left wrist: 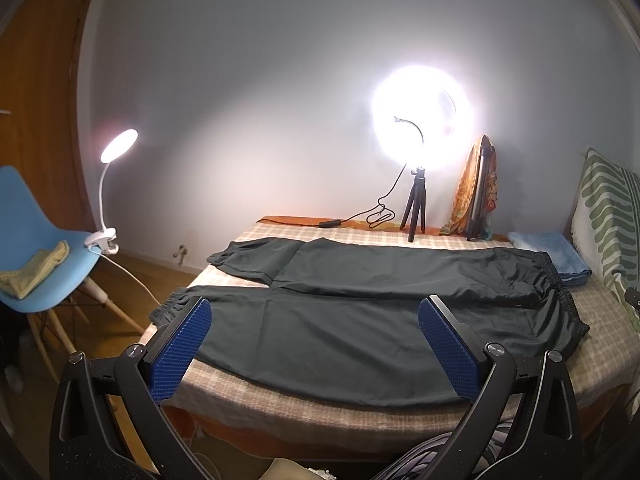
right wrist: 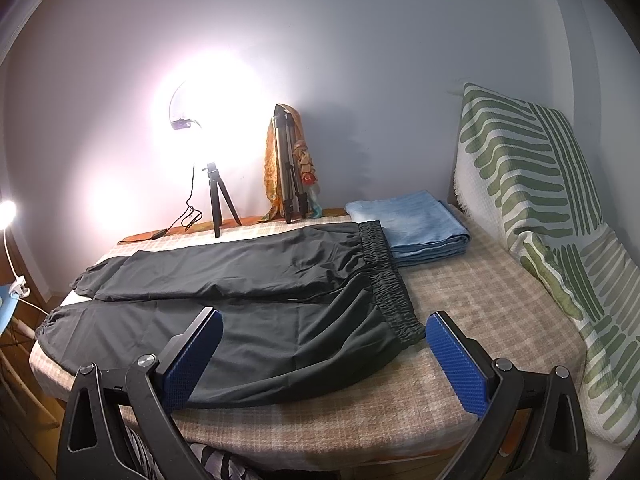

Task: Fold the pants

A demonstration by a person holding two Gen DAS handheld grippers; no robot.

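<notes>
Left gripper (left wrist: 314,316) jaws spread wide, holding nothing. Dark grey elastic-waist pants (left wrist: 360,312) lie flat on the checked beige bedspread (left wrist: 600,344).

Plain pale wall (left wrist: 280,60) behind a bed covered in a beige checked blanket (right wrist: 480,300). On the far edge of the bed, against the wall: a lit ring light (left wrist: 424,124) on a small black tripod (left wrist: 415,208) — very bright, washing out the wall around it — with its cable (left wrist: 360,216) trailing left. Just right of it, a folded silver tripod (right wrist: 288,168) draped with an orange patterned cloth (right wrist: 272,160). A folded blue towel (right wrist: 416,224) lies near the green-and-white striped cushion (right wrist: 532,184). Left of the bed: wooden floor (left wrist: 132,272), brown wooden door (left wrist: 36,100), blue chair (left wrist: 36,240) with a yellowish cloth (left wrist: 36,272) and a clip-on white lamp (left wrist: 118,152) — lit.
</notes>
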